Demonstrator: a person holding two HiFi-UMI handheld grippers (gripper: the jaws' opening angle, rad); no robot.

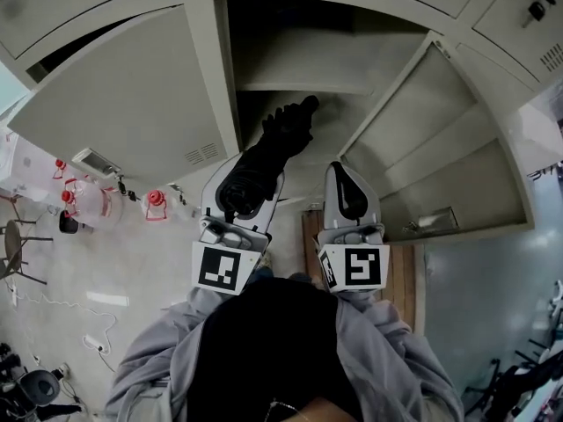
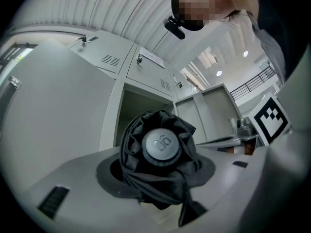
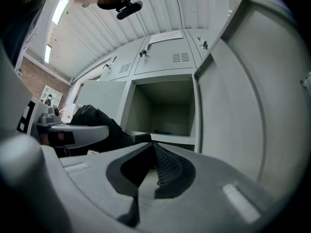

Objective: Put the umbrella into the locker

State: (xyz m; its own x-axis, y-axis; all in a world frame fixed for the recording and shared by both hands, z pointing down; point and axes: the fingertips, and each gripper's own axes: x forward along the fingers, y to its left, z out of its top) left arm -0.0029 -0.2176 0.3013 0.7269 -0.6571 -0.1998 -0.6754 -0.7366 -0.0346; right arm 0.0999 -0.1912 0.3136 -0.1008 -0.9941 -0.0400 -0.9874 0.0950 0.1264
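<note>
A folded black umbrella (image 1: 268, 152) lies along my left gripper (image 1: 255, 163), whose jaws are shut on it. Its handle end (image 1: 303, 105) points into the open locker compartment (image 1: 299, 60), under the shelf (image 1: 303, 86). In the left gripper view the umbrella's round grey cap (image 2: 161, 146) faces the camera, wrapped in black fabric between the jaws, with the locker opening (image 2: 141, 113) behind it. My right gripper (image 1: 341, 172) is beside it on the right, shut with nothing in it. In the right gripper view the right gripper (image 3: 151, 149) has its pads together before the open locker (image 3: 167, 108).
The locker's doors stand open, one to the left (image 1: 123, 104) and one to the right (image 1: 440, 139). Bottles with red caps (image 1: 88, 202) and a stool (image 1: 13, 249) are on the floor at left. A wooden board (image 1: 405, 275) lies by the right door.
</note>
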